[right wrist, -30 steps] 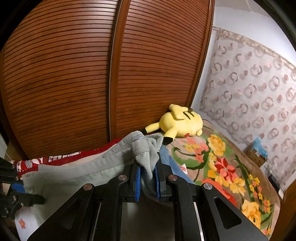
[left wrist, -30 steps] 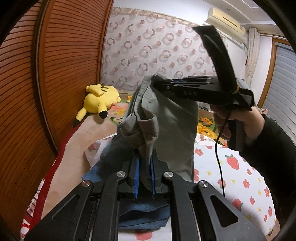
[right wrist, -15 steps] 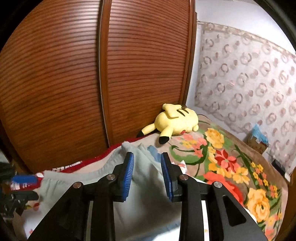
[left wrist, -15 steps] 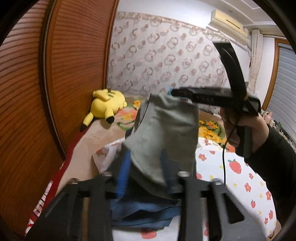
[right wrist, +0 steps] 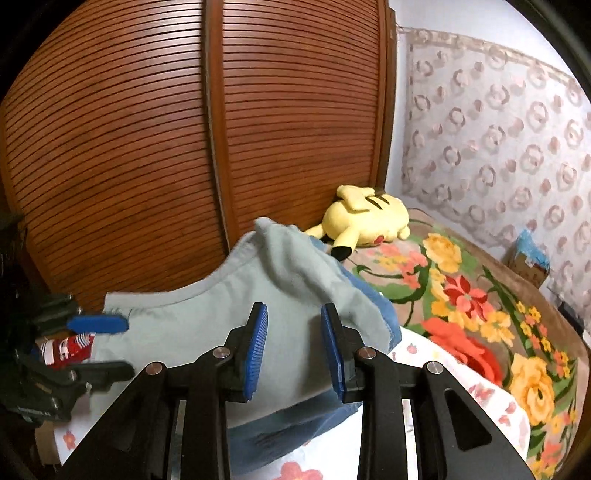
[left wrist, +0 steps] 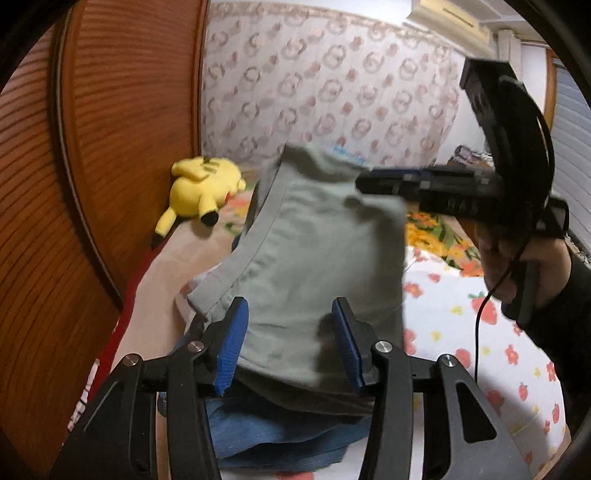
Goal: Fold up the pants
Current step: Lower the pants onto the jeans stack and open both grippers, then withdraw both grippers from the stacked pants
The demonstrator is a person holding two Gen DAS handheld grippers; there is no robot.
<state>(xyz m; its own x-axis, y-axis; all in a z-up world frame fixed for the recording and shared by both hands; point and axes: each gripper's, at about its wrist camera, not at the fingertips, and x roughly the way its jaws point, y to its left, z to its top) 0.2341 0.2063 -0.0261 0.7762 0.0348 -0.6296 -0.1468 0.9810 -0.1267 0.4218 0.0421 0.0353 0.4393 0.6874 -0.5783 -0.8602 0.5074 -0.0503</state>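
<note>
I see the grey-green cotton pants [left wrist: 317,266] lying on folded blue denim [left wrist: 280,439] atop the bed. My left gripper [left wrist: 291,345] and right gripper [right wrist: 293,349] stand spread apart, gripping nothing.

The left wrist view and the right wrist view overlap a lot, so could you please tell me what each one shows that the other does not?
Only the left wrist view shows the person's right hand and the air conditioner. Only the right wrist view shows the cardboard box by the curtain. Both show the grey pants over blue denim, the yellow plush toy, and the open left gripper and right gripper.
</note>
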